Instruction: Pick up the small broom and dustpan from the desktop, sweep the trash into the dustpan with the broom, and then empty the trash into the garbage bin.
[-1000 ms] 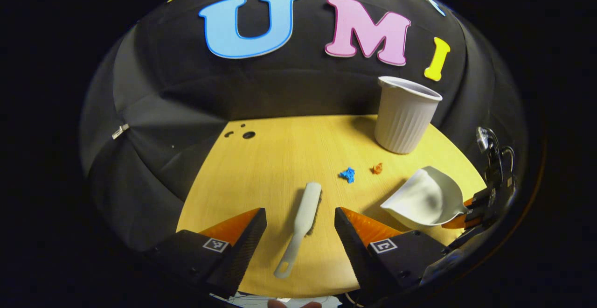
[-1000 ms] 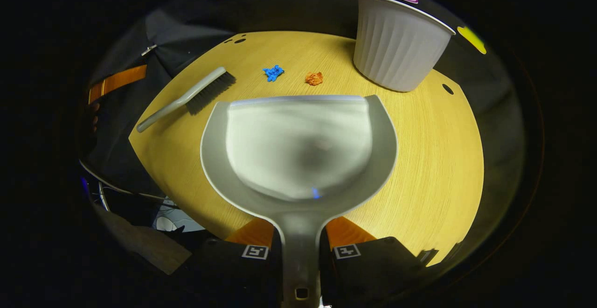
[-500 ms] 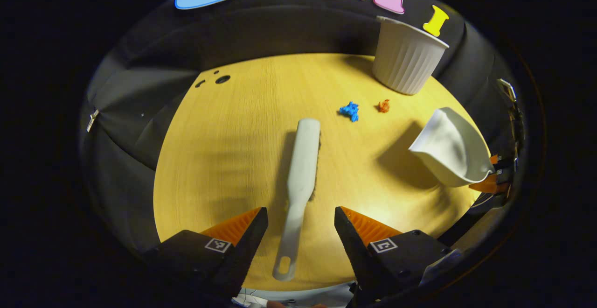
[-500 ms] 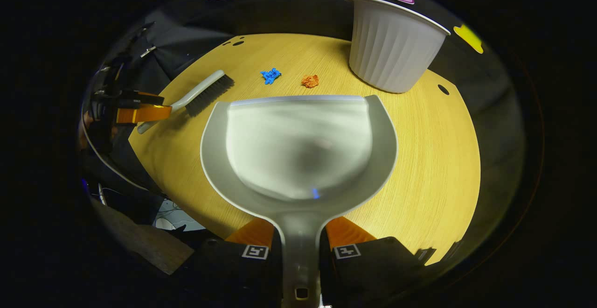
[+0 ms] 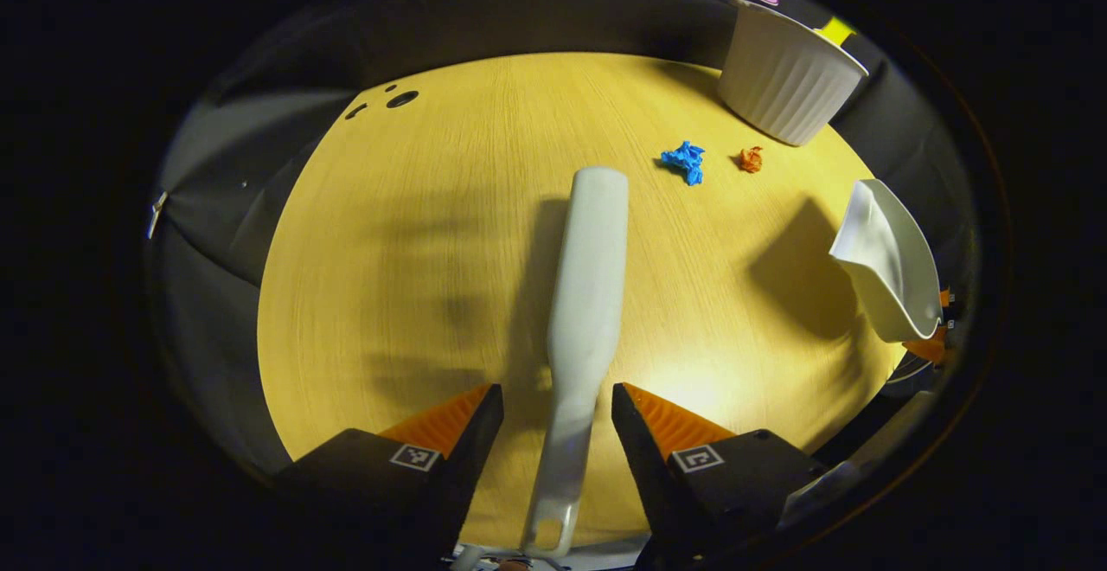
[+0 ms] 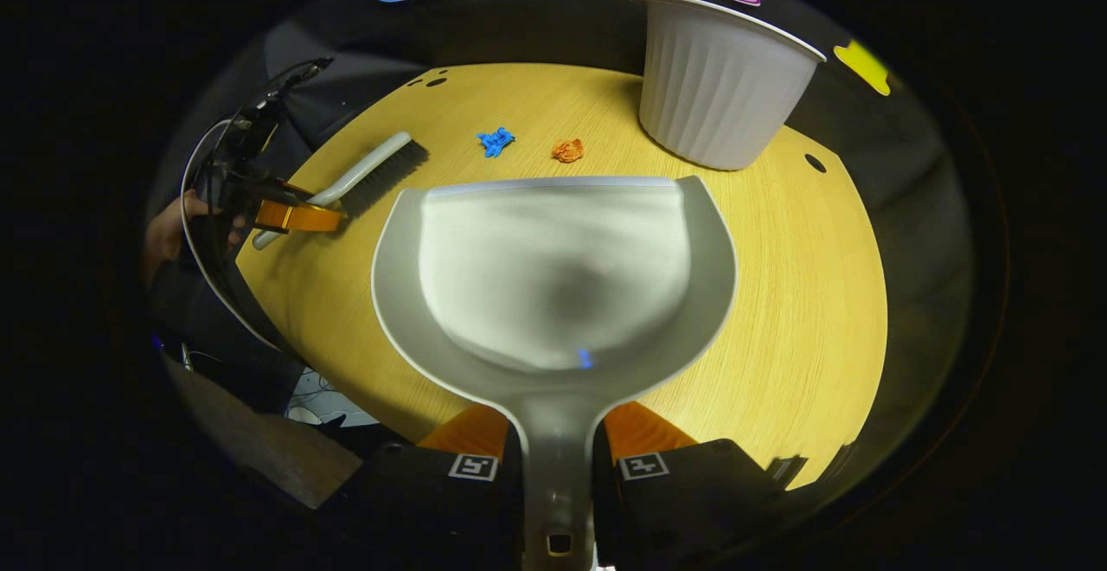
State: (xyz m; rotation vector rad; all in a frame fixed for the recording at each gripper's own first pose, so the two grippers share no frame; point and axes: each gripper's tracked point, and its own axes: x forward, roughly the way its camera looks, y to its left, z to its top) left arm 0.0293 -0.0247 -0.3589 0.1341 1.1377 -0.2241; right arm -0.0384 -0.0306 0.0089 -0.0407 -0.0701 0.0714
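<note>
Left tool: fingers spread, one on each side of the small broom handle, gaps visible both sides, not pressing it. Broom lies flat on the tabletop, handle end toward the camera, head pointing away

Right tool: fingers pressed onto the dustpan handle from both sides, pan held out ahead, open edge facing away. In the left gripper view the dustpan sits at the right edge, clear of the tabletop with its shadow below

Trash: blue scrap and orange scrap near each other on the tabletop, between the broom head and the white ribbed garbage bin. Bin upright at the far edge

Right gripper view: left tool at the broom handle, a hand behind it
</note>
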